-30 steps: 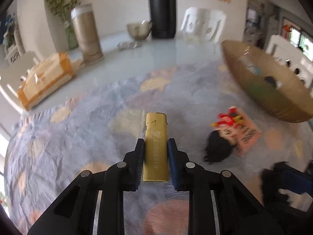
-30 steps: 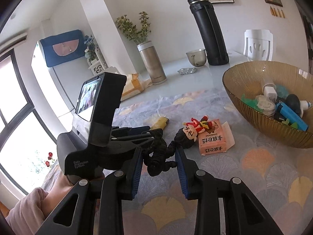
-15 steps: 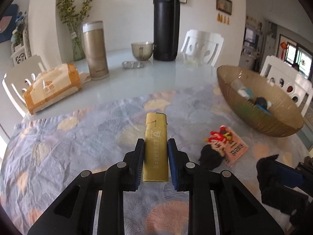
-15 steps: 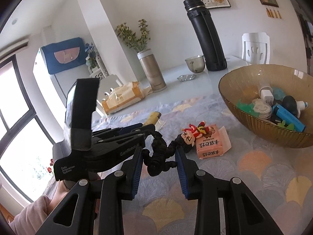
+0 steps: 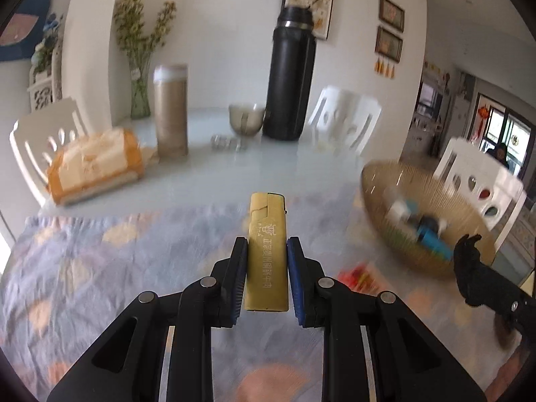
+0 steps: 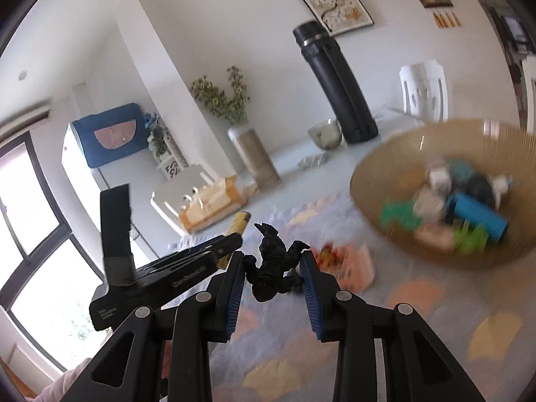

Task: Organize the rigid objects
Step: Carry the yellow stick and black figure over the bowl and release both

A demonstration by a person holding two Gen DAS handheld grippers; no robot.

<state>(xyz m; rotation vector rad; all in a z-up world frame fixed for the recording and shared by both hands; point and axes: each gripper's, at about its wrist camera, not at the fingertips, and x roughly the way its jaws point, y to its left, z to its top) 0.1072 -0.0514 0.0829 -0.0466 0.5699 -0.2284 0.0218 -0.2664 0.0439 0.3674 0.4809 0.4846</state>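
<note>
Above tablecloth [image 5: 83, 268], lighter [image 5: 267, 251] clamped, figurine [image 6: 273, 264] clamped

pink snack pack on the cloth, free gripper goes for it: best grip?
The pink snack pack lies flat on the patterned cloth, so come from above and pinch across its short sides. It is blurred here; a red figure seems to lie against its left end, so take the right half. Both grippers are full now: gold lighter, black figurine.

Chinese characters and a small emblem run along the gold lighter [image 5: 267, 251] between the claw's pads (too blurred to read).
</note>
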